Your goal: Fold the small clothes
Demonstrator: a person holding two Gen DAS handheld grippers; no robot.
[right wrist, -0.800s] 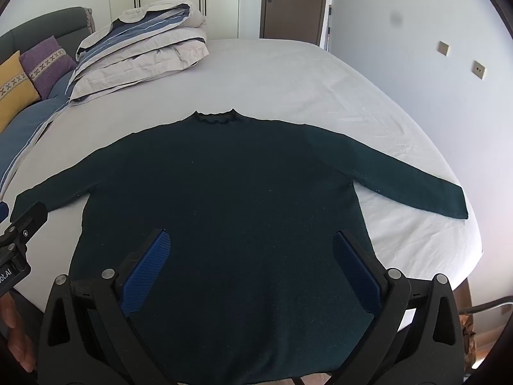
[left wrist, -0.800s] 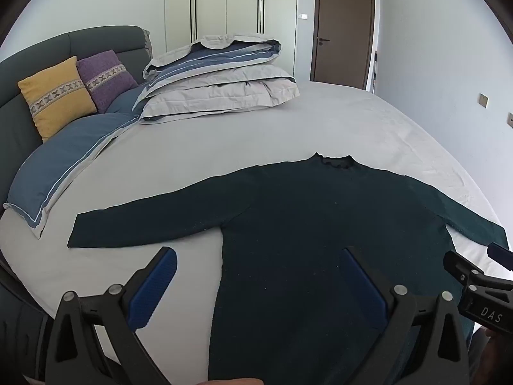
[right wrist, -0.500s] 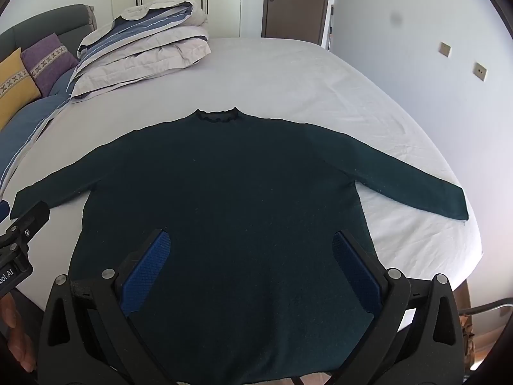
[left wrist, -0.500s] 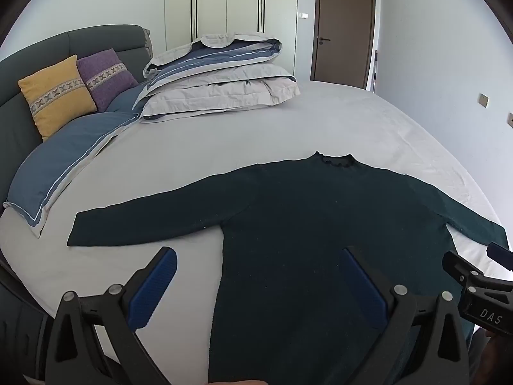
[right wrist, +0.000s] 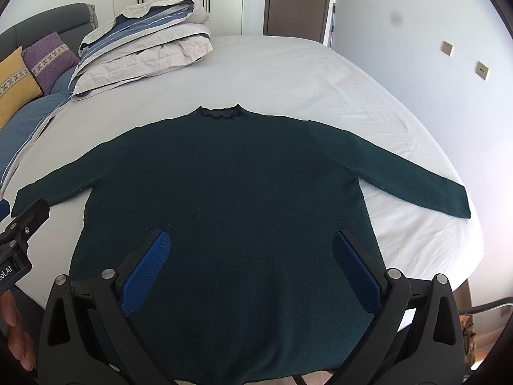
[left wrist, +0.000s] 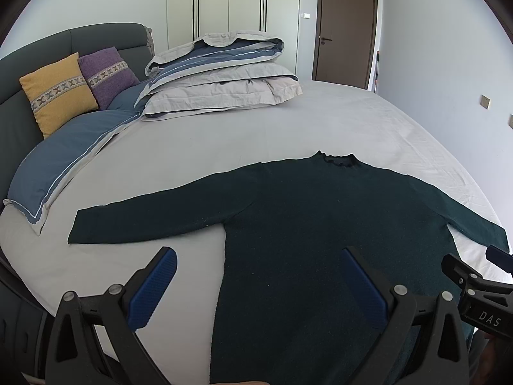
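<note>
1. While I hold both grippers above the near edge of the bed, a dark green sweater lies flat ahead, sleeves spread.
2. My left gripper is spread wide, empty.
3. My right gripper likewise gapes over the hem.

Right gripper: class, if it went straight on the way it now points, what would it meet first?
Most likely the dark green sweater, lying flat on the bed; the open right gripper aims at its lower body, nothing between.

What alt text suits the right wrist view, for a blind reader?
A dark green knit sweater lies flat, sleeves spread, on a white-sheeted bed. The open right gripper hovers above its hem, holding nothing.
</note>
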